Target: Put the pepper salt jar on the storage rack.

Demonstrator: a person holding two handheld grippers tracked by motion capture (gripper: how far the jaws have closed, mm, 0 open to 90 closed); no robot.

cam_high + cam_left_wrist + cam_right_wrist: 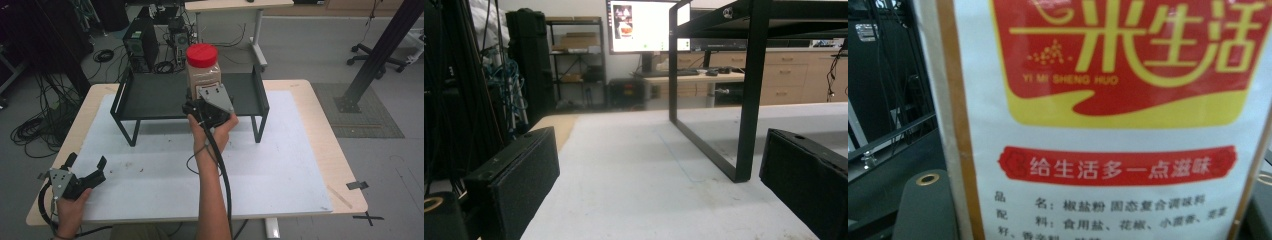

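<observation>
Top centre of the high view: right gripper (204,96) clamped on the red-lidded seasoning jar (203,70) over the black shelf (150,95); lower left, left gripper (86,167) jaws wide, holding nothing

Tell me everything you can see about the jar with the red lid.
The jar stands upright over the black shelf, near its middle. It has a wide red screw lid and a clear, plastic-looking body holding something pale brown. Its label is white with a red and yellow logo, Chinese print and the words YI MI SHENG HUO. The right gripper is shut on its lower body; whether its base rests on the shelf is hidden.
</observation>
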